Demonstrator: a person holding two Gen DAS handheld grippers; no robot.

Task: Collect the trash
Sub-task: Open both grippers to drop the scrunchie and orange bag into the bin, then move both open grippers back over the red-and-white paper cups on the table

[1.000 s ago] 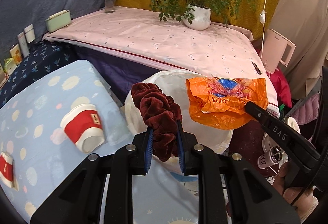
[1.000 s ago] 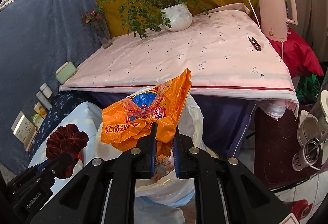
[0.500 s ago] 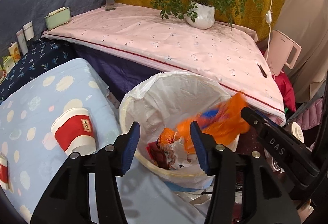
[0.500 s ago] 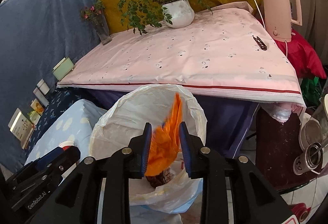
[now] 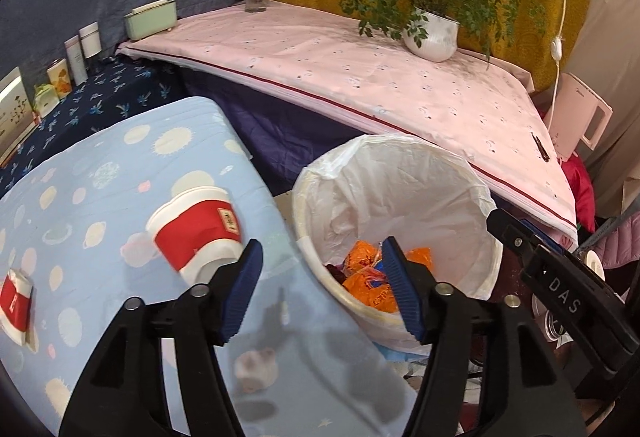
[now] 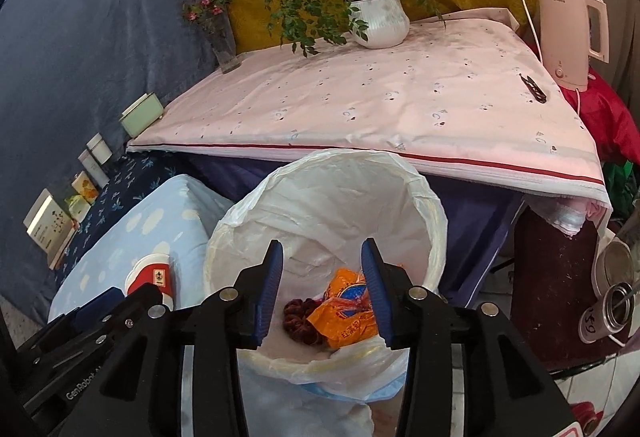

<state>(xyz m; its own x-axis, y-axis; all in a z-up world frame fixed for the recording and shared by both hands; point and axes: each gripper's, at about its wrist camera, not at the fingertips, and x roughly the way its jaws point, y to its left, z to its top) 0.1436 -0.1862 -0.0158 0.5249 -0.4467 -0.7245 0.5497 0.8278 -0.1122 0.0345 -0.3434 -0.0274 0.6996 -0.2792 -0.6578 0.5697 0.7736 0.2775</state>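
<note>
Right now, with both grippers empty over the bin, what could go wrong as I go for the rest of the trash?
1. The red and white paper cup lies on its side on the blue cloth; a nudge from the left gripper may roll it.
2. The right gripper hangs inside the bin liner; pulling back could snag it.
3. The crumpled white wad sits low beneath the left gripper, easy to miss.

Both wrist views look down, sharing the bin (image 5: pixel 400 173).

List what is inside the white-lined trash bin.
Inside the trash bin, an orange plastic bag lies beside a dark red scrunchie on the white liner. Anything beneath them is covered.
</note>
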